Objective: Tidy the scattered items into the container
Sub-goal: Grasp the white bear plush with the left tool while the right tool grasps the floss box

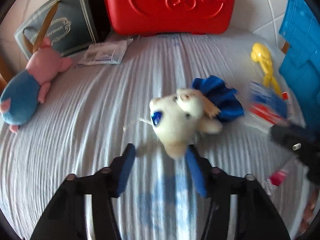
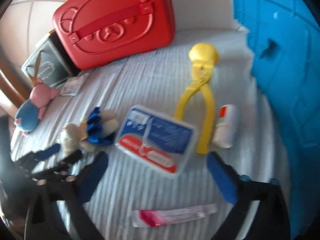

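My left claw (image 1: pixel 160 152) was spread wide, its right pad just touching the white plush doll (image 1: pixel 180 120) lying mid-bed. Soft, light, squashy, I judged; best pinched across the head. Right claw (image 2: pixel 158 162) gaped, empty.

White plush toy (image 1: pixel 180 118), yellow clamp (image 2: pixel 202 92), blue container (image 2: pixel 284 64) alongside.

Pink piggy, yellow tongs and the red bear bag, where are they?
Pink piggy (image 1: pixel 50 59): left wrist view, on its pink head.
Yellow tongs (image 2: pixel 203 55): right wrist view, on the round scoop end.
Red bear bag (image 2: pixel 120 30): right wrist view, on the embossed bear face.
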The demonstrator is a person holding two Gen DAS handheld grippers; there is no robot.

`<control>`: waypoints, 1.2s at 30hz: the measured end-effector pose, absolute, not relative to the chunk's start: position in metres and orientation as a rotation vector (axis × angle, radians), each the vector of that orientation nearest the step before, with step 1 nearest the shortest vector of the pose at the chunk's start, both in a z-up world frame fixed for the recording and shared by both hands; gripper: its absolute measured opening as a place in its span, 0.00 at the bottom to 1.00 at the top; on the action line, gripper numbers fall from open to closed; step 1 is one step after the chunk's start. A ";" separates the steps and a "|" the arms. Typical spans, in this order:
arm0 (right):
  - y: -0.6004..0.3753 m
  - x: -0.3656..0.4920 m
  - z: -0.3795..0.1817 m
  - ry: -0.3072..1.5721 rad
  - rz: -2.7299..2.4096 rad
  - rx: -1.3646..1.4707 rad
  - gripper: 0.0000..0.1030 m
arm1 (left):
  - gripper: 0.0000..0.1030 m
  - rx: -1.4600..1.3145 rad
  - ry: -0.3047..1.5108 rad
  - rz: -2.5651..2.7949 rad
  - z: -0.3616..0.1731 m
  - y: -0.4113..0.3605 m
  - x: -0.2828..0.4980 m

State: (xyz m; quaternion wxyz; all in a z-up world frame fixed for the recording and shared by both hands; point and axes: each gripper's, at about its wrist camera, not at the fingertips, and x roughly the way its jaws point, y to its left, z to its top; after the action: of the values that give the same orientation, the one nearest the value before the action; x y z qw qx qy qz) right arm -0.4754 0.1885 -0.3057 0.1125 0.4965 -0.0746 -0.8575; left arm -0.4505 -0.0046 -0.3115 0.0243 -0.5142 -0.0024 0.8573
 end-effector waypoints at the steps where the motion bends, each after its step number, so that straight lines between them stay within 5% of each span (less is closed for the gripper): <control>1: 0.185 -0.473 -0.308 -0.244 -2.466 1.467 0.68 | 0.48 -1.578 -0.029 2.647 -0.308 -0.004 -0.448; 3: 0.177 -0.467 -0.309 -0.254 -2.397 1.477 0.52 | 0.48 -1.506 -0.031 2.666 -0.294 -0.004 -0.443; 4: 0.174 -0.463 -0.308 -0.243 -2.383 1.472 0.51 | 0.49 -1.465 -0.004 2.686 -0.287 -0.002 -0.444; 7: 0.175 -0.453 -0.301 -0.219 -2.411 1.454 0.53 | 0.70 -1.413 0.104 2.707 -0.278 0.004 -0.459; 12: 0.182 -0.457 -0.296 -0.130 -2.469 1.455 0.59 | 0.70 -1.479 0.178 2.558 -0.305 0.014 -0.490; 14: 0.178 -0.462 -0.297 -0.079 -2.479 1.452 0.62 | 0.53 -1.510 0.165 2.543 -0.315 0.016 -0.491; 17: 0.170 -0.471 -0.302 -0.009 -2.494 1.439 0.62 | 0.42 -1.492 0.097 2.582 -0.316 0.014 -0.481; 22: 0.153 -0.485 -0.315 0.068 -2.505 1.400 0.75 | 0.41 -1.515 0.010 2.682 -0.317 -0.001 -0.464; 26: 0.142 -0.487 -0.324 0.076 -2.451 1.405 0.63 | 0.44 -1.533 -0.012 2.676 -0.320 -0.004 -0.464; 32: 0.135 -0.491 -0.333 0.055 -2.426 1.397 0.65 | 0.50 -1.507 -0.002 2.705 -0.323 -0.003 -0.479; 36: 0.135 -0.494 -0.335 0.040 -2.465 1.376 0.64 | 0.42 -1.457 0.002 2.723 -0.323 -0.001 -0.478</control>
State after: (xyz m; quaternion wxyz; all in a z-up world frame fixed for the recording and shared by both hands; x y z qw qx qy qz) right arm -0.4938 0.1347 -0.3349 0.1584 0.4812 0.0139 -0.8621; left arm -0.4779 -0.0006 -0.3233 0.0265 -0.4716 0.0006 0.8814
